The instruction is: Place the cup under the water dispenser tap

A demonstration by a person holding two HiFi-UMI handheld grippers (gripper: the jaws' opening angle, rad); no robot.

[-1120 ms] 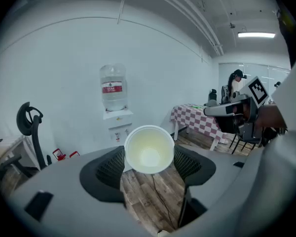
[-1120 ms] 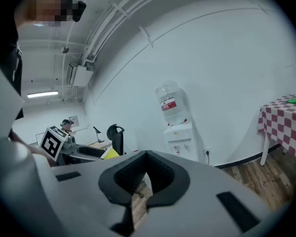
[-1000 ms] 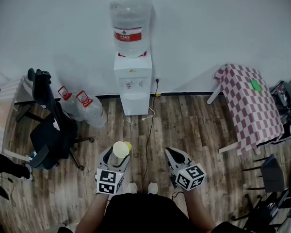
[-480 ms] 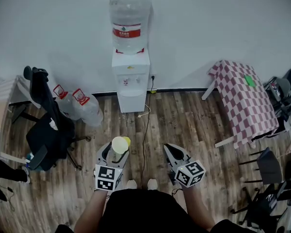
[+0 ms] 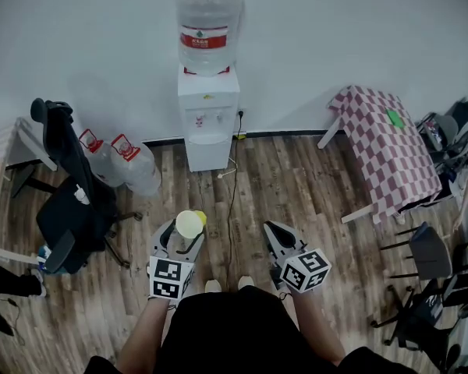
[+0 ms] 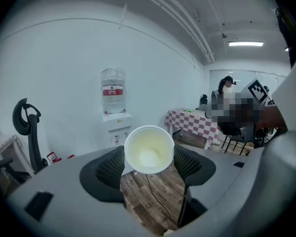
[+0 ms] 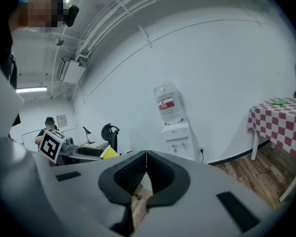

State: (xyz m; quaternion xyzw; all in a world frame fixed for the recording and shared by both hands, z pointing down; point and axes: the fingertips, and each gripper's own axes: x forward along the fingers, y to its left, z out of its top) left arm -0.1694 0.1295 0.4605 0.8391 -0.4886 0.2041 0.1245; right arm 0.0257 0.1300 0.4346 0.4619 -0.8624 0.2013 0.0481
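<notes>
One white paper cup (image 5: 189,224), one white water dispenser (image 5: 208,123) with a clear bottle on top, and two spare clear bottles (image 5: 132,166) lying on the wooden floor beside it. The cup sits between the left gripper (image 5: 179,238) fingers, which clamp its sides — well apart from the dispenser. The right gripper (image 5: 274,234) fingers are pressed together. Only the left gripper view looks into the cup — a pale yellowish bottom.

A person stands on a wooden floor (image 5: 296,185), well back from a white water dispenser (image 5: 208,127) against the wall. The left gripper (image 5: 179,234) holds a pale cup (image 5: 189,224) between its jaws, mouth up. The right gripper (image 5: 272,230) is alongside, jaws together. A checkered table (image 5: 386,150) stands to the right, with spare bottles (image 5: 125,164) and an office chair (image 5: 69,209) to the left.
</notes>
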